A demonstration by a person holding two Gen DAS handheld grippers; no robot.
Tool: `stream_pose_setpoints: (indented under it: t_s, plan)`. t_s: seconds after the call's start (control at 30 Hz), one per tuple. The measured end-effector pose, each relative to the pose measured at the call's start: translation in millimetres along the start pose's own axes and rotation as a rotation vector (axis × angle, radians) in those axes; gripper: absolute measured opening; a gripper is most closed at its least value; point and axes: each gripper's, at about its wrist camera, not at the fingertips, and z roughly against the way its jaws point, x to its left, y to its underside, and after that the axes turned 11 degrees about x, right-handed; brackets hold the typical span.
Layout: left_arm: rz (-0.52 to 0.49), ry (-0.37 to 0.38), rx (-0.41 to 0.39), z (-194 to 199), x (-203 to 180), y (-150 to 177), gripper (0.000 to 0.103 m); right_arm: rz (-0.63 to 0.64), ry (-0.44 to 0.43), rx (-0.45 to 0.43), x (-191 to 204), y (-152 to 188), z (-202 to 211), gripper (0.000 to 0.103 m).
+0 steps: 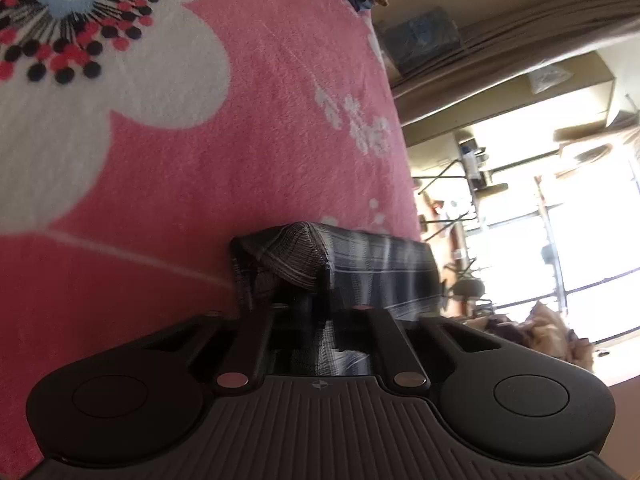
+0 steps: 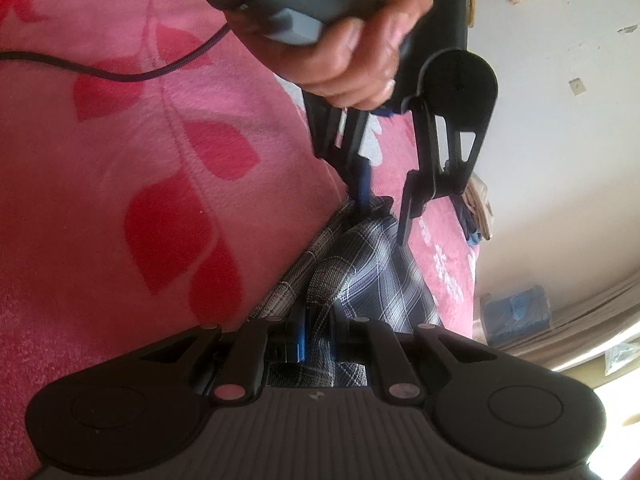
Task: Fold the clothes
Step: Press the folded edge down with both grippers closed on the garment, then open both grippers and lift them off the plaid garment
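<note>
On the pink floral blanket (image 1: 248, 128) sits the plaid garment (image 2: 360, 272), dark grey with thin white lines, bunched into a narrow strip between the two grippers.

Right gripper (image 2: 316, 340): jaws nearly together, clamped on the near end of the plaid garment; cloth fills the gap between the fingers and a blue pad edge shows on the left finger.

Left gripper (image 1: 316, 308): jaws closed on the far end of the same garment. In its own view a folded corner of cloth humps up just past the fingertips and more fabric lies between the linkage arms. In the right wrist view it comes in from the top, held by a hand (image 2: 352, 48) wrapped round the grey handle, with a black cable (image 2: 120, 74) trailing off left across the blanket.

The garment is lifted slightly at both ends, with its middle sagging toward the blanket.

Background: a small pile of other clothes (image 2: 478, 212) at the blanket's far edge, a blue box (image 2: 516, 312) by the wall, and a bright window (image 1: 580, 240).
</note>
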Motion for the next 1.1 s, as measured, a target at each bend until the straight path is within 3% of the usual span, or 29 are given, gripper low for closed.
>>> stream_pose_setpoints:
  t_s: [0.1, 0.23, 0.3, 0.57, 0.67, 0.8, 0.9, 1.1]
  plan:
    - [0.055, 0.132, -0.006, 4, 12, 1, 0.001, 0.016, 0.014, -0.009, 3, 2, 2, 0.011]
    - [0.182, 0.144, 0.029, -4, 48, 0, 0.001, 0.048, 0.039, -0.022, 9, 4, 2, 0.013]
    - [0.246, 0.193, 0.043, -11, 61, -2, 0.001, 0.059, 0.049, -0.029, 12, 5, 4, 0.013]
    - [0.24, 0.198, 0.047, -13, 60, -4, 0.002, -0.023, -0.035, -0.106, -9, 20, 28, 0.018]
    - [0.236, 0.2, 0.048, -22, 55, -11, 0.002, -0.112, -0.124, -0.172, -23, 27, 47, 0.018]
    - [0.241, 0.205, 0.055, -24, 55, -17, 0.002, -0.186, -0.138, -0.241, -36, 36, 61, 0.016]
    - [0.24, 0.202, 0.056, -23, 55, -17, 0.003, -0.254, -0.152, -0.197, -50, 37, 55, 0.016]
    - [0.243, 0.203, 0.059, -17, 60, -12, 0.005, -0.451, -0.334, -0.059, -79, 37, 35, 0.023]
